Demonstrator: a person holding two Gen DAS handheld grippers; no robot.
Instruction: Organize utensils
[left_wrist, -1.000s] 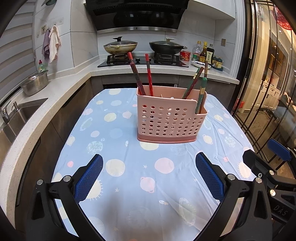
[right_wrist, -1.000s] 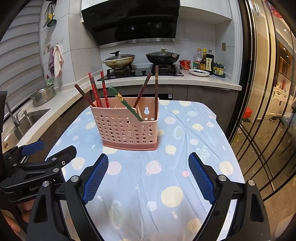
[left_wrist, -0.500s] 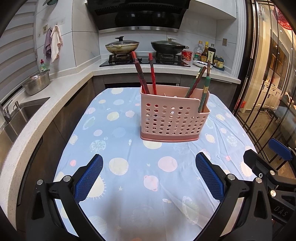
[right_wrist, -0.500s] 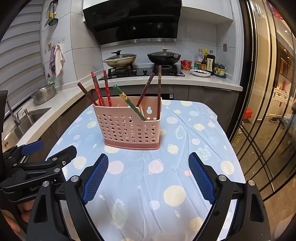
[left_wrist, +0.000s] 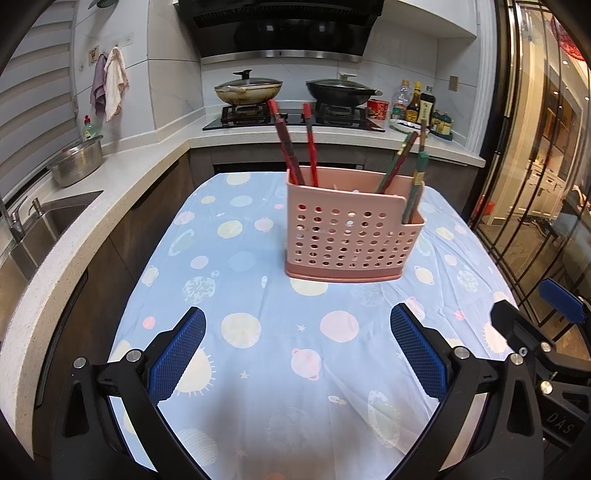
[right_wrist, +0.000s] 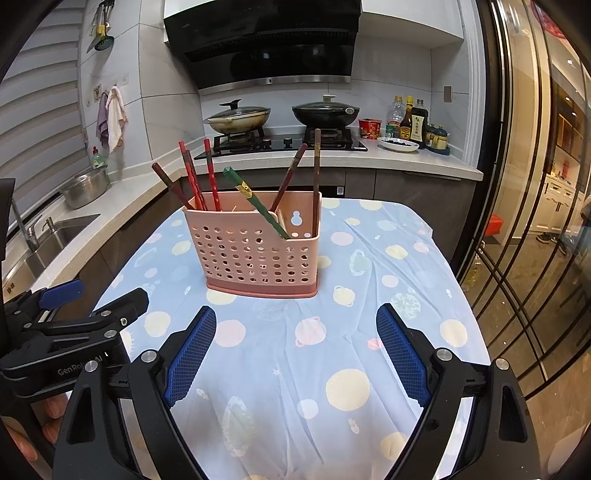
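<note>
1. Pink holder (right_wrist: 255, 247) stands upright mid-worktop (right_wrist: 369, 332), toward its far edge.
2. Contents: red chopsticks (right_wrist: 192, 177) at left, green chopstick (right_wrist: 255, 201) and brown chopsticks (right_wrist: 316, 177) at right.
3. Left tool (left_wrist: 297, 354) and right tool (right_wrist: 295, 354): both spread, empty.

Holder (left_wrist: 351, 236) stood on the desk (left_wrist: 258, 332), past both grippers, chopsticks (right_wrist: 199, 181) upright or leaning inside it. Left gripper (left_wrist: 295, 350) sat left of right gripper (right_wrist: 295, 347), both short of the holder. Stove with 2 pans (left_wrist: 249, 88) was behind; sink (left_wrist: 44, 221) lay left.
</note>
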